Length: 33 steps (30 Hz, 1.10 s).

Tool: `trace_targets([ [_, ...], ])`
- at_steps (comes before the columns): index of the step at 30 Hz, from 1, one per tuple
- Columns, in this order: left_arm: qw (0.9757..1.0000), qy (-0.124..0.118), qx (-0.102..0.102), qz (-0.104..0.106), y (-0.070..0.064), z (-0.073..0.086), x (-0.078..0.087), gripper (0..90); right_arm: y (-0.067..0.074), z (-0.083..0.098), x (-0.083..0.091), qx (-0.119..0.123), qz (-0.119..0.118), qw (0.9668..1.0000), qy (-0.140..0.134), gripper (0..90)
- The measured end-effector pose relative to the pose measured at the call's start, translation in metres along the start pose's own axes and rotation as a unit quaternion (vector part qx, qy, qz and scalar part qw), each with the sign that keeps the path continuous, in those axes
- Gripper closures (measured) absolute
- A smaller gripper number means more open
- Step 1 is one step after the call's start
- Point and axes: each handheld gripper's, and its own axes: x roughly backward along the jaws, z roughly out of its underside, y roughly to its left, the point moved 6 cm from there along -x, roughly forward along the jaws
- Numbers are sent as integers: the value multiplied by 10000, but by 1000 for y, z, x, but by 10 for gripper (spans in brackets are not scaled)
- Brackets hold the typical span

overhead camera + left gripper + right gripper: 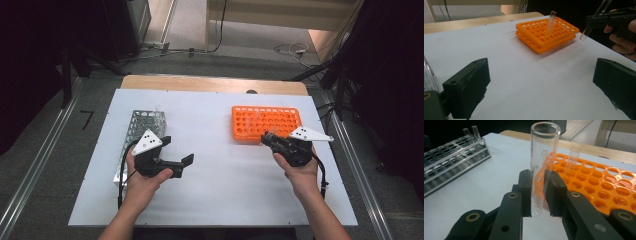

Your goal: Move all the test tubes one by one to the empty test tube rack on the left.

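High view, left to right: left gripper [176, 161] lower left of centre, jaws wide apart, nothing between them, beside metal rack [141, 126]. Right gripper [268, 138] right of centre, jaws clamped on glass test tube [541, 167] at orange rack [265, 121] front edge.

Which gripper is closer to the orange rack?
Right. The right gripper, holding a glass test tube, is at the orange rack's front edge; the open left gripper sits far across the table.
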Motion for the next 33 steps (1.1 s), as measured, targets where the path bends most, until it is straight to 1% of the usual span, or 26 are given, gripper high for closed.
trace_targets([
  [4, 10000, -2, -35, 30, -2, 0, 0, 3, 14, 1, 0, 67, -157, 9999, 25, 740],
  [5, 10000, 1, -48, 35, -3, 0, 0, 3, 18, 1, 0, 96, -226, 9997, 17, 740],
  [10, 9999, 10, -65, 82, -7, 1, -1, 3, 37, 3, -5, 241, -421, 9988, 73, 740],
  [14, 9999, 20, -106, 134, -12, 1, -2, 3, 49, 5, -7, 222, -610, 9978, 136, 740],
  [16, 9998, 19, -104, 164, -14, 1, -3, 3, 55, 5, -8, 277, -666, 9973, 140, 740],
  [21, 9996, 33, -136, 232, -19, 1, -5, 3, 67, 7, -12, 379, -778, 9961, 186, 740],
  [23, 9996, 26, -139, 254, -21, 0, -7, 3, 70, 9, -14, 377, -824, 9956, 222, 740],
  [33, 9990, 10, -166, 419, -32, -1, -13, 14, 91, 13, -21, 515, -1063, 9925, 327, 740],
])
